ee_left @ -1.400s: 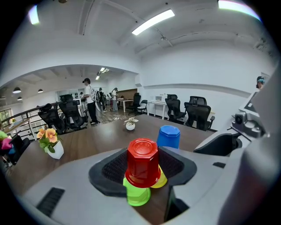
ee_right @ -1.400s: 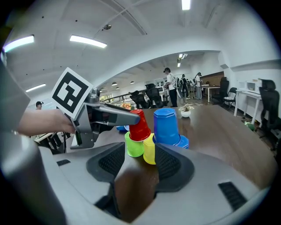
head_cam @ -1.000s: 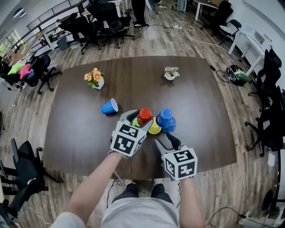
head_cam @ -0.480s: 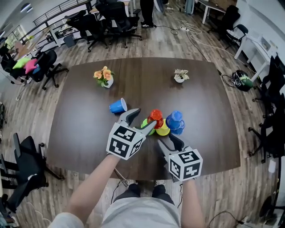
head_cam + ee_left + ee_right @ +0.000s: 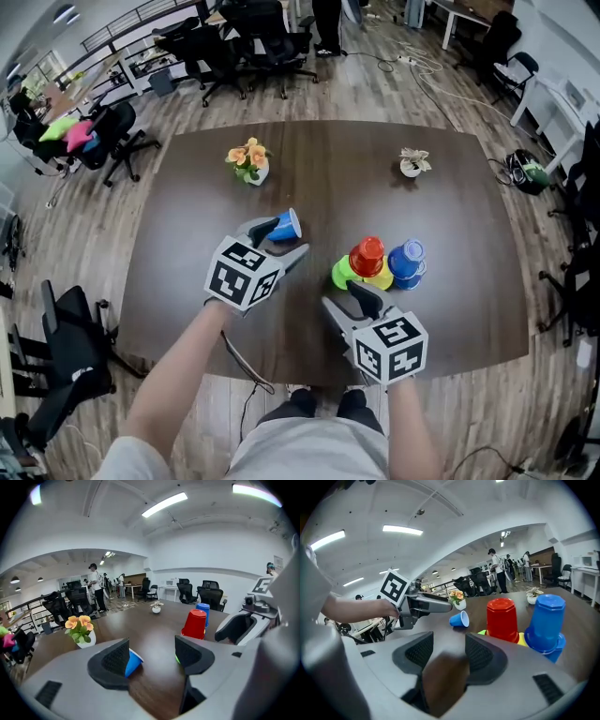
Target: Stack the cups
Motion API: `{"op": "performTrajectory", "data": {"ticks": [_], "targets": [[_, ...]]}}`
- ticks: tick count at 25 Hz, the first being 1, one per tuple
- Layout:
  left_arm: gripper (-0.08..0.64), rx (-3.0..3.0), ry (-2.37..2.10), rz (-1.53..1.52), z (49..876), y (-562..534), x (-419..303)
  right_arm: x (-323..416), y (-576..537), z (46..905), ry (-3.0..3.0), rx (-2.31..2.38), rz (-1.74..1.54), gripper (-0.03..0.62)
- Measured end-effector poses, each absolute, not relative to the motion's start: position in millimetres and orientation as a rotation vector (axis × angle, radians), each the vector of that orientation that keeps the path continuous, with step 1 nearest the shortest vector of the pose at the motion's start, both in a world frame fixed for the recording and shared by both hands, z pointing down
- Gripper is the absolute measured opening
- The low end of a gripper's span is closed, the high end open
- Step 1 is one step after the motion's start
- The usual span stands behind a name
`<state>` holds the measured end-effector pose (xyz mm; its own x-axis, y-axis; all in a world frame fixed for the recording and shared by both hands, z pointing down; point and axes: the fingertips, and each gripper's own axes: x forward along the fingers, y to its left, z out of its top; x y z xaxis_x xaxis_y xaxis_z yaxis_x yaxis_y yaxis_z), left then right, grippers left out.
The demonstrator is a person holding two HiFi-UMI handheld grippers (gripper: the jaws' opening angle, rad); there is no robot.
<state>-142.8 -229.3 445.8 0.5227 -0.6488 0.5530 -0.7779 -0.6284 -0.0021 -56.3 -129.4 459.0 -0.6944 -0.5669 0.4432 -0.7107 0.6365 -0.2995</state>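
Lone blue cup (image 5: 289, 225) lay on its side on the bench (image 5: 450, 197), apart from the other cups, which stood close together around the red cup (image 5: 367, 255). The left tongs (image 5: 281, 241) were the nearer ones. The cup was just ahead of them but not in their gap: in the left gripper view it showed half hidden behind the pad at that view's left. Its long axis seemed to run roughly across the line of the tongs, with the white rim turned toward the group. The jaws had just been opening and stood wide, with nothing between them. The right tongs (image 5: 349, 302) were also released and empty, near the group and well apart from the lying cup. The left tongs probably needed a small sideways shift before closing
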Motion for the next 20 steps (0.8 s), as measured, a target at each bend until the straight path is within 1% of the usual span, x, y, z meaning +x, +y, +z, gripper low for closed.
{"op": "performTrajectory", "data": {"ticks": [4,10,20], "targets": [[0.308,2.527,-1.132,0.879,470.0,-242.6,-167.4,-75.5,-133.5,462.5,-2.540,1.025,0.662,0.217],[0.317,2.514,-1.034,0.926,512.2,-259.6,-188.8,-89.6,-138.5,474.8,-2.496,1.064,0.687,0.217],[0.331,2.526,-0.925,0.892,550.2,-280.7,-205.1,-110.6,-145.8,493.7,-2.408,1.090,0.728,0.218]]}}
